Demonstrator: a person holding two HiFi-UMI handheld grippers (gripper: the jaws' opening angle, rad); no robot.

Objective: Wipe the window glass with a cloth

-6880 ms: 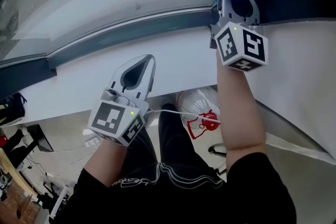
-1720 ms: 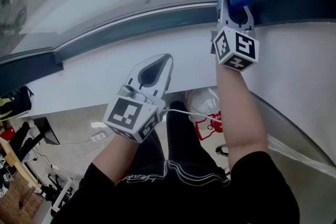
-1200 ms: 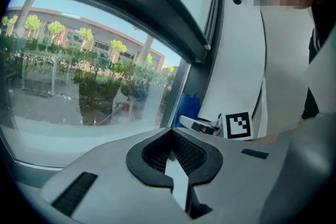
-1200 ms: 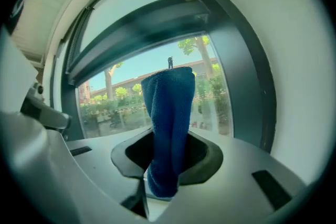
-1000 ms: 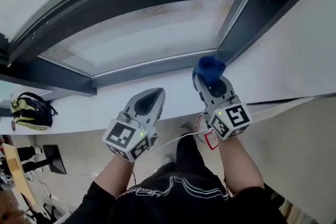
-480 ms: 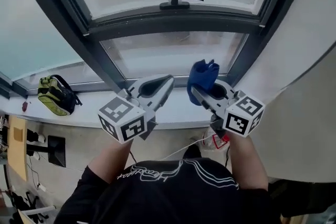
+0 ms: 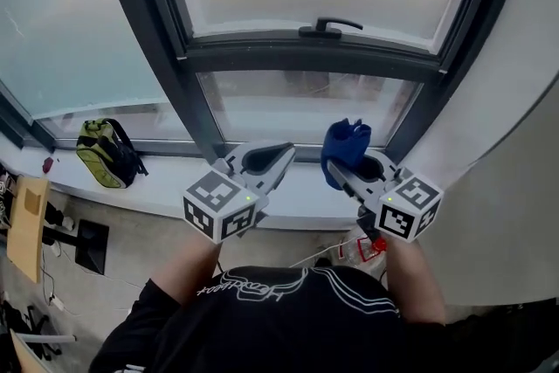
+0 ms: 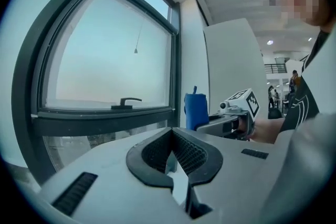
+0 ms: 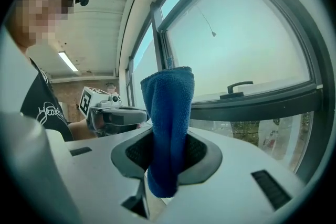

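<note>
Cloth point(image 7: 347, 141) in right claw point(image 7: 339, 170), before glass point(image 7: 297, 105)

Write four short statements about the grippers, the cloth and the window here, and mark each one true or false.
1. The right gripper is shut on the blue cloth. True.
2. The left gripper holds a sponge. False: its jaws are together with nothing between them.
3. A black handle sits on the crossbar of the window frame. True.
4. The backpack lies to the right of the right gripper. False: it lies to the left of the left gripper.
</note>
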